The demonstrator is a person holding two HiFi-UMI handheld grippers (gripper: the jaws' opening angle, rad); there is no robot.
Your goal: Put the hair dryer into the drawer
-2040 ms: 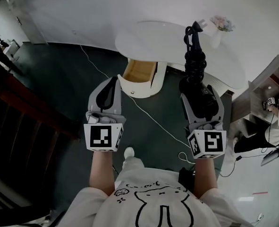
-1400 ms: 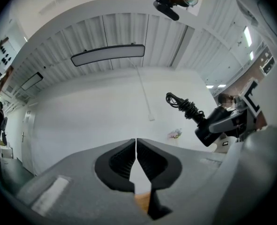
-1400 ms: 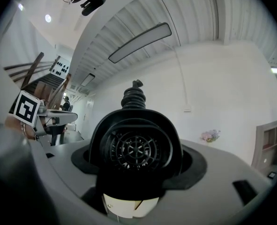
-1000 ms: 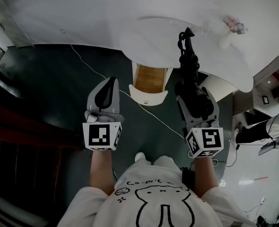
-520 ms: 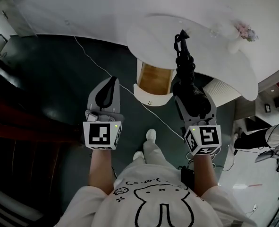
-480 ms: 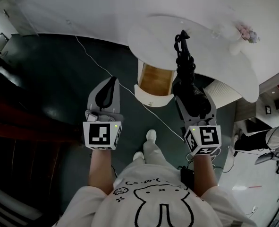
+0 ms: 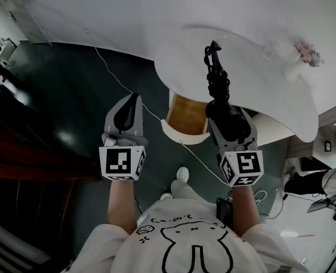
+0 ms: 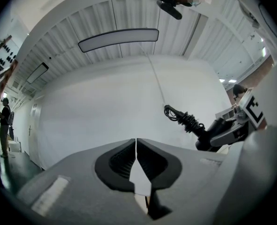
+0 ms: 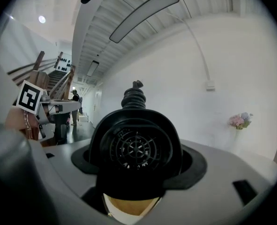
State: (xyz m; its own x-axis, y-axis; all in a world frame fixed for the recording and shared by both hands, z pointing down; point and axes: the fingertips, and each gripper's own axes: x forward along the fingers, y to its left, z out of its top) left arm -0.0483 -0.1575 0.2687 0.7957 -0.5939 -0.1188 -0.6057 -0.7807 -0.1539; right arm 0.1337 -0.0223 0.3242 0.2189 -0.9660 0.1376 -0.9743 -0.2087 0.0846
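My right gripper (image 7: pixel 229 112) is clamped on the hair dryer (image 7: pixel 225 123), jaws pinching its black body from both sides. In the right gripper view the round rear grille (image 9: pixel 136 150) faces the cam & fills the gap btw the jaws. The dryer is up in the air, not in the drawer (image 7: pixel 189 114). From the head view its body sits over the drawer's right edge, at the near edge of the desk (image 7: pixel 258 95), w/ the coiled cord (image 7: pixel 217 77) sticking out from it over the white desk top. The drawer is pulled open under the desk's near edge, wood bottom showing, white curved front (image 7: pixel 179 135) toward me. The right gripper view also shows a strip of that wood just below the dryer.

My left gripper (image 7: pixel 135 98) carries nothing, jaws pressed together tip to tip; the left gripper view shows only a hairline seam btw the pads. It hangs over the dark floor (image 7: pixel 71 101), left of the drawer & apart from it, approx level w/ the right one. A thin white cable (image 7: pixel 117 79) runs across the floor past the drawer front. A vase (image 7: pixel 297 68) w/ flowers stands near the desk's far right end, well apart from the dryer. My shoe (image 7: pixel 181 174) shows on the floor just below the drawer front.
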